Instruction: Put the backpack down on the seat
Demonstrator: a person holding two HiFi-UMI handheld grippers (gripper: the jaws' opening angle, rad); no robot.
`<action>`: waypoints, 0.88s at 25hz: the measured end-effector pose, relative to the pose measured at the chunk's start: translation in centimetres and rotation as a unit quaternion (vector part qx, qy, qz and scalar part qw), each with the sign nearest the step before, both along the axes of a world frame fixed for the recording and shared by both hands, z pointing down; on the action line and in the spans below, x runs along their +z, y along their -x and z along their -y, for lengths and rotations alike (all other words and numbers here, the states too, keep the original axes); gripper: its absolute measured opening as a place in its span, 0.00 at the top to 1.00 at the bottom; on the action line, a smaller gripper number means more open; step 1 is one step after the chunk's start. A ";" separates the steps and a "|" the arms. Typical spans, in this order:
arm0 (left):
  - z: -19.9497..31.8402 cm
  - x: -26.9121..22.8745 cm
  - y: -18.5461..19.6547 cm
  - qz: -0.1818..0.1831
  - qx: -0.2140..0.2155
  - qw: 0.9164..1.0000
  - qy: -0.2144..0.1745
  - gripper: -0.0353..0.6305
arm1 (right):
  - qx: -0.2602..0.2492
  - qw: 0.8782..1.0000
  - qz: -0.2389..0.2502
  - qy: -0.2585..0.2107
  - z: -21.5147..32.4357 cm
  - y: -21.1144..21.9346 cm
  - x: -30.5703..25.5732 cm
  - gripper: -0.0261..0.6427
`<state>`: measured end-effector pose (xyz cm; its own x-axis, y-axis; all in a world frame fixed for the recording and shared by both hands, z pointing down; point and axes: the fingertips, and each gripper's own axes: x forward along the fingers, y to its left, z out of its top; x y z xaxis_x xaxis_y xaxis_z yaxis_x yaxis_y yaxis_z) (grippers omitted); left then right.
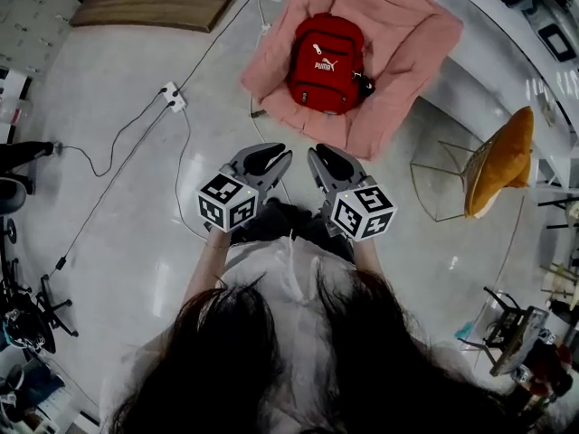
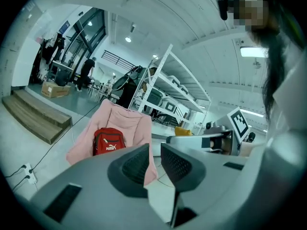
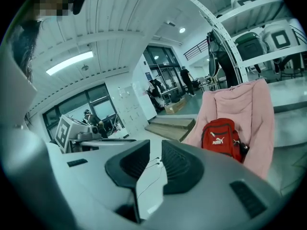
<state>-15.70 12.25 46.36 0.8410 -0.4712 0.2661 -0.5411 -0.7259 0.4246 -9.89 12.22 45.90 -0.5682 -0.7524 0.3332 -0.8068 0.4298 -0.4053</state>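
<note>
**Backpack on seat, both tongs empty**

I am holding the left gripper (image 1: 271, 156) and the right gripper (image 1: 324, 156) side by side in front of my waist. Each is keeping its jaws a narrow gap apart and gripping nothing. The red backpack (image 1: 326, 61) is sitting upright on the pink seat (image 1: 407, 34), well ahead of both tips. White "PUMA" lettering is showing on its front pocket. A power strip (image 1: 173, 96) with cables is lying on the floor to the left. A yellow chair (image 1: 499, 161) is standing to the right.
</note>
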 end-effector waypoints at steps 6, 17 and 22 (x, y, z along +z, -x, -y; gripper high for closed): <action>-2.0 -1.0 -2.4 0.006 -0.020 1.000 -0.010 0.82 | -0.023 1.000 -0.002 -0.016 -2.6 -2.0 -1.4 0.83; -7.4 -2.1 -7.5 0.019 -0.030 0.999 -0.020 0.82 | -0.047 0.998 -0.012 -0.035 -7.4 -6.5 -2.5 0.83; -8.5 -2.1 -8.3 0.024 -0.034 0.999 -0.024 0.82 | -0.052 0.998 -0.012 -0.036 -8.8 -7.3 -2.3 0.84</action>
